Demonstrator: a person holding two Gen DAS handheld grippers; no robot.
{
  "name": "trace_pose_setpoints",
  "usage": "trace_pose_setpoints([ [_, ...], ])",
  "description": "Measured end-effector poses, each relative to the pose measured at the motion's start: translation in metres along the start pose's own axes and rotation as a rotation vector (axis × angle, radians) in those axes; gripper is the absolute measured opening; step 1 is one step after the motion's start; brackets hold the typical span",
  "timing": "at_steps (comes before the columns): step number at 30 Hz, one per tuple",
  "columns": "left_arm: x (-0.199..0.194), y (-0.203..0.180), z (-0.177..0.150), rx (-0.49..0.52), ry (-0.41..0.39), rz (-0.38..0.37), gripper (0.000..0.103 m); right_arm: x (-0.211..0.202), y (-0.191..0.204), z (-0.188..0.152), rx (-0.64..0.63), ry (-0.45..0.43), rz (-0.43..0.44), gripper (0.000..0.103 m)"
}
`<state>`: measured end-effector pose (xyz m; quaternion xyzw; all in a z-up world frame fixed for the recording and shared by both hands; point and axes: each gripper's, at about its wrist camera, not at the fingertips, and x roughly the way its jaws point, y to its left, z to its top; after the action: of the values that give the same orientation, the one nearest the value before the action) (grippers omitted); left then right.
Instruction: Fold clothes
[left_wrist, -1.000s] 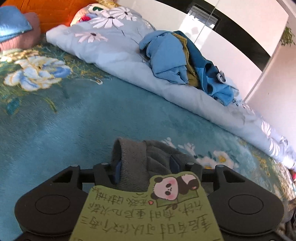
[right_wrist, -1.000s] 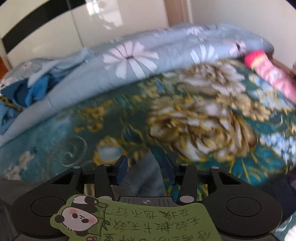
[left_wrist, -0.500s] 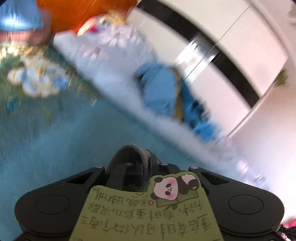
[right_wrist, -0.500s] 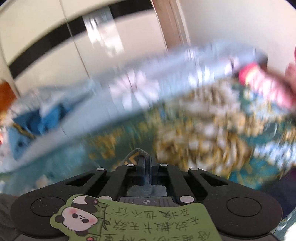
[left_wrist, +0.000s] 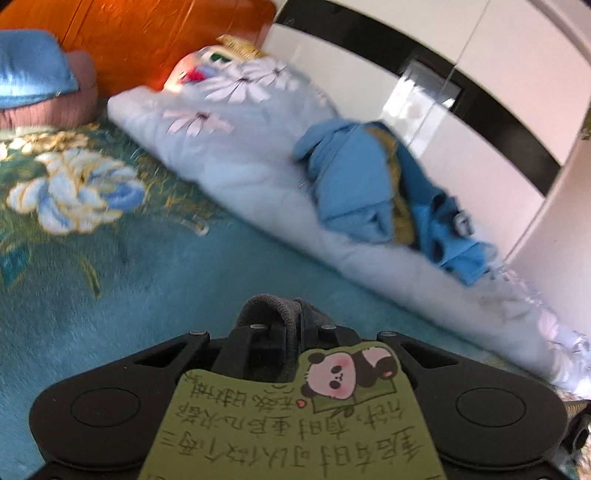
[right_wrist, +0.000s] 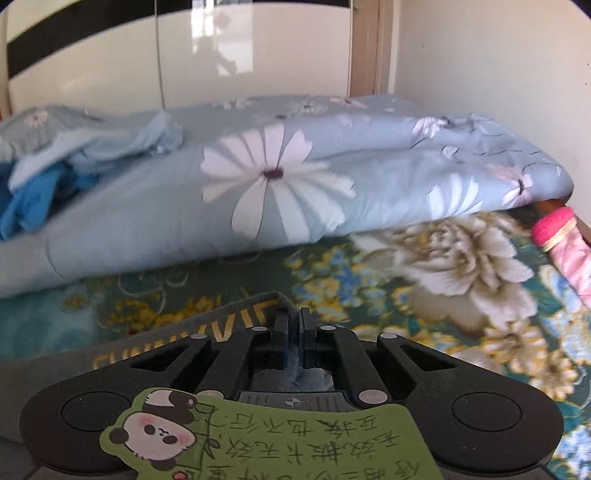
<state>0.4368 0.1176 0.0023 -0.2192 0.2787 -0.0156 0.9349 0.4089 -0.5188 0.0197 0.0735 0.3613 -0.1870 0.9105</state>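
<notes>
A bedroom: quilt (right_wrist: 295, 192) on bed, wardrobe (right_wrist: 184, 62) behind.

I count two grippers, left gripper (left_wrist: 291, 328) and right gripper (right_wrist: 293, 325), one grey garment (right_wrist: 184, 339) between them, one daisy quilt (right_wrist: 295, 184) at twelve o'clock, one heap of blue clothes (left_wrist: 373, 188) at one o'clock.

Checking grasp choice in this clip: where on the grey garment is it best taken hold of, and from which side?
By its edges, from the near side, as now: the left gripper is shut on the ribbed cuff of the grey garment, the right gripper on its lettered hem. Both are thick, finished edges that suit a pinch.
</notes>
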Motion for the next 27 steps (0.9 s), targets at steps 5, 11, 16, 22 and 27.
trace_pose_setpoints([
  [5,-0.001,0.002,-0.008,0.031,0.058,-0.004,0.014,-0.001,-0.008,-0.008,-0.017,-0.026,0.032,0.041],
  [11,-0.043,0.001,-0.014,0.042,0.092,-0.064,0.042,-0.034,-0.020,-0.040,-0.126,-0.025,0.104,0.042],
  [16,-0.089,0.007,-0.019,0.019,0.047,-0.073,0.048,-0.021,-0.005,-0.071,-0.175,0.020,0.084,0.048],
  [22,-0.125,0.016,-0.025,0.001,0.022,-0.027,0.050,-0.025,0.009,-0.079,-0.217,0.008,0.132,0.052],
  [27,-0.130,0.023,-0.032,-0.040,0.037,0.008,0.050,-0.016,0.014,-0.086,-0.294,0.032,0.078,0.037],
])
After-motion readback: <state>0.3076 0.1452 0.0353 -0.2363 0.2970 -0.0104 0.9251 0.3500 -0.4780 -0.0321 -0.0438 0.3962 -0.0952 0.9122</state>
